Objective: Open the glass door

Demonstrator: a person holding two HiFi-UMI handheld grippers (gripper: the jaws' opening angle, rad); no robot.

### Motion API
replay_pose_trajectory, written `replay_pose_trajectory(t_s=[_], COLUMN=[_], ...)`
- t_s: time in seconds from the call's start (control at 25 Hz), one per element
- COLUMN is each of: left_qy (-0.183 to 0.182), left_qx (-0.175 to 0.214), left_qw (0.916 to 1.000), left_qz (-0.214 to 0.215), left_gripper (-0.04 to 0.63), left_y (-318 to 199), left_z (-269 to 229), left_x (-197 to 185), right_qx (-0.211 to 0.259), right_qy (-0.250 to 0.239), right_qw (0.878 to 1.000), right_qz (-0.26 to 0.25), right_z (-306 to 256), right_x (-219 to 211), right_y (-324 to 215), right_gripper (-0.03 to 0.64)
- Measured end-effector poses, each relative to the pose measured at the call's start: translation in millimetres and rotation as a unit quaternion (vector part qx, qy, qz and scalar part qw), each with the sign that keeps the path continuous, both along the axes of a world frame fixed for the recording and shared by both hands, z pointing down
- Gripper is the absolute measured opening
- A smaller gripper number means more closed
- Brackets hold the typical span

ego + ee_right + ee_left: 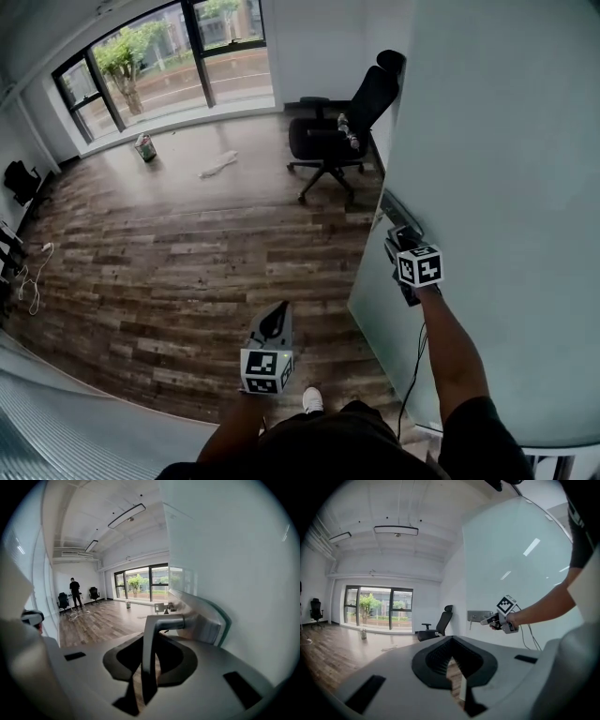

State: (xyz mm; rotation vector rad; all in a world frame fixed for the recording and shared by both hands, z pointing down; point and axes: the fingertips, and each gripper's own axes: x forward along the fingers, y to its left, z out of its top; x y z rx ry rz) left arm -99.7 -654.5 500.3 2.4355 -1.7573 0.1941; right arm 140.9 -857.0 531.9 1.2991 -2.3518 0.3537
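Note:
The frosted glass door (497,141) stands edge-on at the right, with a metal lock plate (398,214) on it. My right gripper (398,246) reaches up to that plate. In the right gripper view the silver lever handle (150,644) runs from the plate (201,620) down between the jaws, and the right gripper (143,677) is shut on it. My left gripper (275,319) hangs over the wooden floor, apart from the door, holding nothing. Seen from the left gripper (451,667), a narrow gap between its jaws shows bare floor. That view also shows the right gripper (491,619) at the door (511,564).
A black office chair (342,127) stands just beyond the door's far edge. A small bag (145,147) and a white scrap (217,165) lie near the windows. Cables (33,272) lie at the left wall. A person (74,592) stands far off across the room.

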Motion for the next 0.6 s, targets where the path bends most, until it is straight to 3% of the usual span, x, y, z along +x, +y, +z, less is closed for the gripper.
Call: replay_pose_trajectory(t_s=[0.6], left_qy=[0.001], left_qx=[-0.018], left_qw=[0.9988], left_qz=[-0.046], left_gripper=[0.003], left_y=[-28], left_z=[13], left_x=[4], right_qx=[-0.033], right_qy=[0.007], right_qw=[0.994], right_qz=[0.104], right_z=[3], right_x=[143], right_y=[-84], right_gripper=[0.072])
